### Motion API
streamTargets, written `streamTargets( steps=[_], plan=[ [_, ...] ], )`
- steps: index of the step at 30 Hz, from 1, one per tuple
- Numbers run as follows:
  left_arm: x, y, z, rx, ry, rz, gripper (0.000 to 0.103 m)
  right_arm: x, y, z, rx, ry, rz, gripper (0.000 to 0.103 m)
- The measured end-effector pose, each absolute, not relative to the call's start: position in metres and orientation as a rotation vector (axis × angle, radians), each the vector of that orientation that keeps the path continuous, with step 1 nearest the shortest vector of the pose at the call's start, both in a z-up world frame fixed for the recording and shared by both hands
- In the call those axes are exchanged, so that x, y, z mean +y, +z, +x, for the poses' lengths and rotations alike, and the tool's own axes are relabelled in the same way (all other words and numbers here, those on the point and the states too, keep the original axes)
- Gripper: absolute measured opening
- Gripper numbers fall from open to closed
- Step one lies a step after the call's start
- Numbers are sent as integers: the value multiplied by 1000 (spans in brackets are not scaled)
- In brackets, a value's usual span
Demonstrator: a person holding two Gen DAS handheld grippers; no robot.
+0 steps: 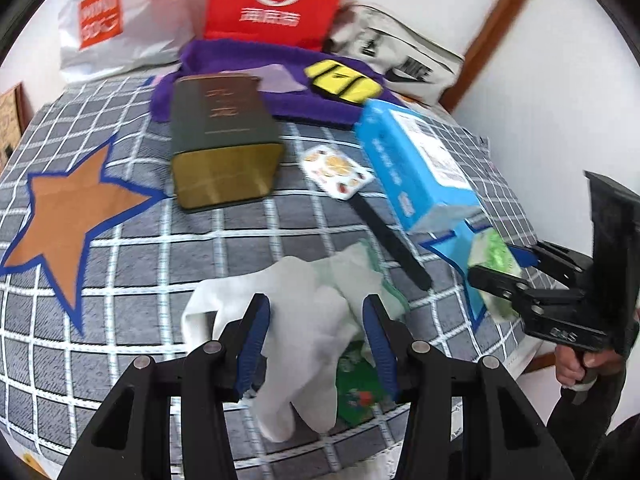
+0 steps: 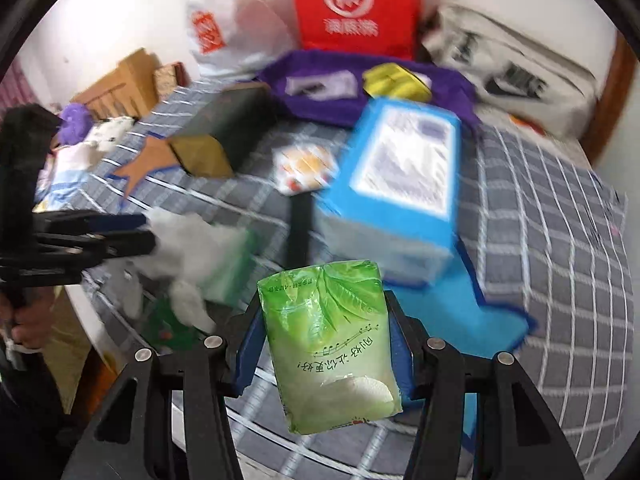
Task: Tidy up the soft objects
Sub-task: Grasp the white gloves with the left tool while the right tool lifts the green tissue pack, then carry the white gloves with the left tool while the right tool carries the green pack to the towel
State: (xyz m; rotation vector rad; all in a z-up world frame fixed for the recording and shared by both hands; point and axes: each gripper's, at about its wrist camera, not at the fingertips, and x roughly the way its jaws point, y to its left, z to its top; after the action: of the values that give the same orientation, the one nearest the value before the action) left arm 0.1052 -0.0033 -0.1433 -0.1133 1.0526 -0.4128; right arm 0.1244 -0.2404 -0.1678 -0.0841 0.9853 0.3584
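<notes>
My left gripper [image 1: 316,312] is shut on a white cloth glove [image 1: 304,332] near the front edge of the checked bed cover [image 1: 160,240]; the glove hangs between the blue pads. My right gripper [image 2: 324,308] is shut on a green tissue pack [image 2: 332,344] and holds it above the cover. The pack also shows in the left wrist view [image 1: 494,264], and the glove in the right wrist view [image 2: 188,252]. A green packet [image 1: 356,384] lies under the glove.
A dark tin box [image 1: 224,136], a blue carton [image 1: 416,164], a fruit-print fan with a black handle [image 1: 336,172], a purple towel [image 1: 240,64] with a yellow pouch [image 1: 340,80]. White, red and Nike bags stand at the back. Boxes and plush toys [image 2: 100,132] sit at the left.
</notes>
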Motion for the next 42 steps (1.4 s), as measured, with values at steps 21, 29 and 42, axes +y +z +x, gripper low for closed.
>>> streamTargets(
  steps=[21, 29, 42],
  plan=[
    [-75, -148, 86, 1090, -498, 89, 39, -269, -208, 110, 1007, 351, -47, 70],
    [-82, -166, 93, 1128, -421, 133, 24, -278, -208, 110, 971, 345, -3, 53],
    [-40, -126, 105, 1038, -366, 10, 16, -277, -182, 112, 930, 380, 54, 52]
  ],
)
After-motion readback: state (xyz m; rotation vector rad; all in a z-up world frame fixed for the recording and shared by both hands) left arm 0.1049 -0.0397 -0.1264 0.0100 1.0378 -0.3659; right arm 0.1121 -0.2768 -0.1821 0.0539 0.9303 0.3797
